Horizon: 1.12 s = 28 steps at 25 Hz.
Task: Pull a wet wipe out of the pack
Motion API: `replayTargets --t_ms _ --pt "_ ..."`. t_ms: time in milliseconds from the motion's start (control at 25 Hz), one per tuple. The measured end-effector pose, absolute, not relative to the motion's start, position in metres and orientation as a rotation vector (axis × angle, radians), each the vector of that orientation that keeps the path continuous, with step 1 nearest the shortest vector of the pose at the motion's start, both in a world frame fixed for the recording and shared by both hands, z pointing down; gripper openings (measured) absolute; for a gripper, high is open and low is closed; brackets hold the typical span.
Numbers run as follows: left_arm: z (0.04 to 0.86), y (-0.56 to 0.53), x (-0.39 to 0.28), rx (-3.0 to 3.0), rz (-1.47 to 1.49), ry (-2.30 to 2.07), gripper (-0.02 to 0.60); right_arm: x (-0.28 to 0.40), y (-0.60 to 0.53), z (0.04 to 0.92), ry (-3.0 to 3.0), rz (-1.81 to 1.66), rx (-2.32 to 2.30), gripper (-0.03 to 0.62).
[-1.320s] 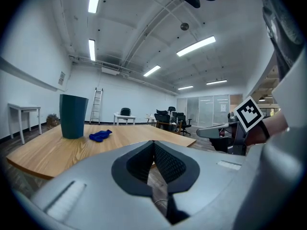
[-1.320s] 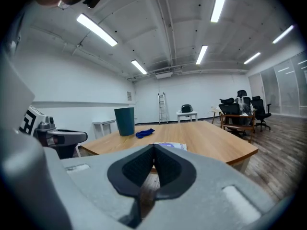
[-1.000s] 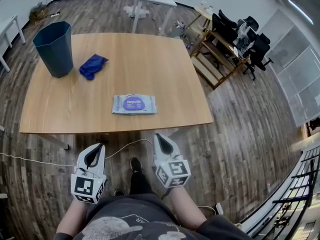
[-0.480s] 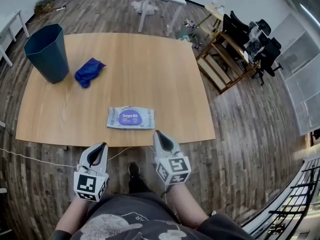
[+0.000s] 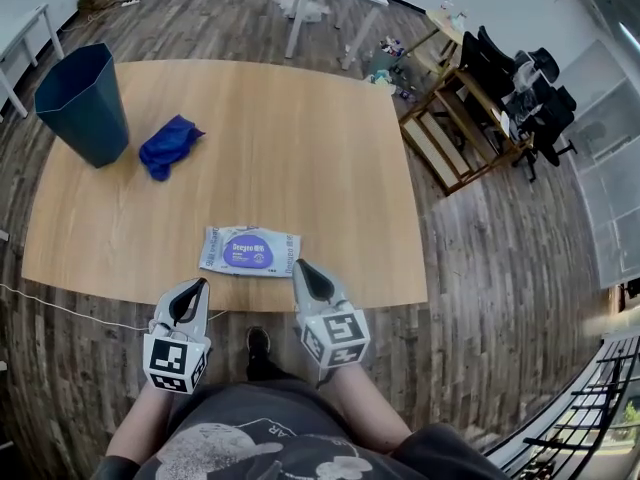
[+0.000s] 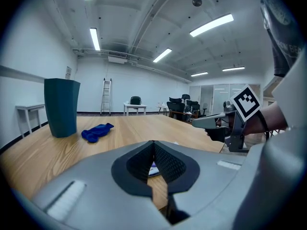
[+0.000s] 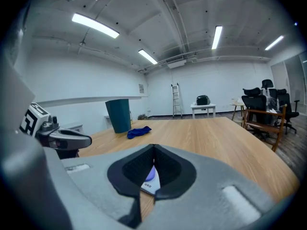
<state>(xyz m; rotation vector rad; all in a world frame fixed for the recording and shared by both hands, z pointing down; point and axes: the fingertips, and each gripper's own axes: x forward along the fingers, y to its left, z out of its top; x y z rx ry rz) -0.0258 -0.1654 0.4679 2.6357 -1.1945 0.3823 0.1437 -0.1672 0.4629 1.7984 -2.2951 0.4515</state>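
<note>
The wet wipe pack (image 5: 249,251), white with a purple label, lies flat near the front edge of the wooden table (image 5: 260,138). My left gripper (image 5: 197,284) is shut and empty, just short of the table edge below the pack's left end. Also shut and empty, my right gripper (image 5: 298,265) has its tip at the edge beside the pack's right end. In the left gripper view the closed jaws (image 6: 154,143) hide most of the pack (image 6: 153,169). The right gripper view shows a corner of the pack (image 7: 151,178) behind its closed tip (image 7: 154,146).
A dark teal bin (image 5: 83,103) stands at the table's far left, with a crumpled blue cloth (image 5: 168,146) beside it. A wooden shelf frame (image 5: 450,128) and office chairs (image 5: 530,88) stand to the right of the table. A white cable (image 5: 60,320) runs across the floor.
Both grippers have moved forward to the table's front edge, close to the pack. Their jaws have stayed shut.
</note>
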Motion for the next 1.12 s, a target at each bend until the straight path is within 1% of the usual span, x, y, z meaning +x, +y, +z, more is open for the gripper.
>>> replayTargets --t_ms 520,880,1120 --pt "0.483 -0.196 -0.01 2.571 0.459 -1.277 0.018 0.148 -0.199 0.49 -2.384 0.481 1.572 -0.009" --pt "0.53 -0.202 -0.004 2.55 0.699 -1.121 0.018 0.125 -0.203 0.511 -2.346 0.48 1.483 -0.009" --pt "0.569 -0.214 0.001 2.551 0.91 -0.976 0.018 0.115 -0.206 0.519 -2.285 0.461 1.447 -0.005"
